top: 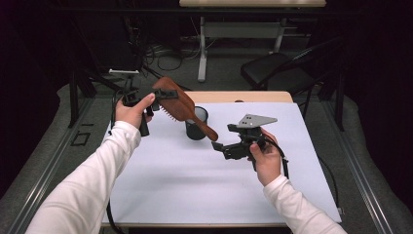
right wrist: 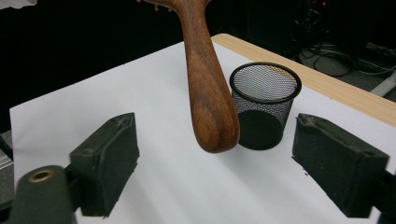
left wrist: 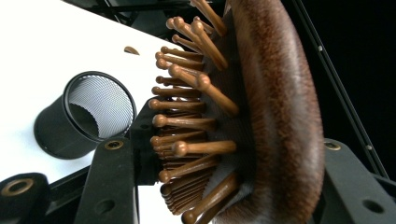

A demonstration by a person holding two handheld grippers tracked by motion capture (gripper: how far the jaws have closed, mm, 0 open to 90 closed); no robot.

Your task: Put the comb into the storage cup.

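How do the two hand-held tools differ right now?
The left tool is clamped shut on the wooden hairbrush head; the right tool stands open, holding nothing. The left is raised behind the mesh cup; the right sits by the brush handle's end. Both are black, each held in one hand.

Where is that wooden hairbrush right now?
In the high view the hairbrush is held above the table by the left gripper, its handle slanting over the mesh cup.

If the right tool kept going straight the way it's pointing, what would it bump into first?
Probably the wooden hairbrush: its handle end hangs right ahead between the right tool's open jaws. The black mesh cup stands behind it.
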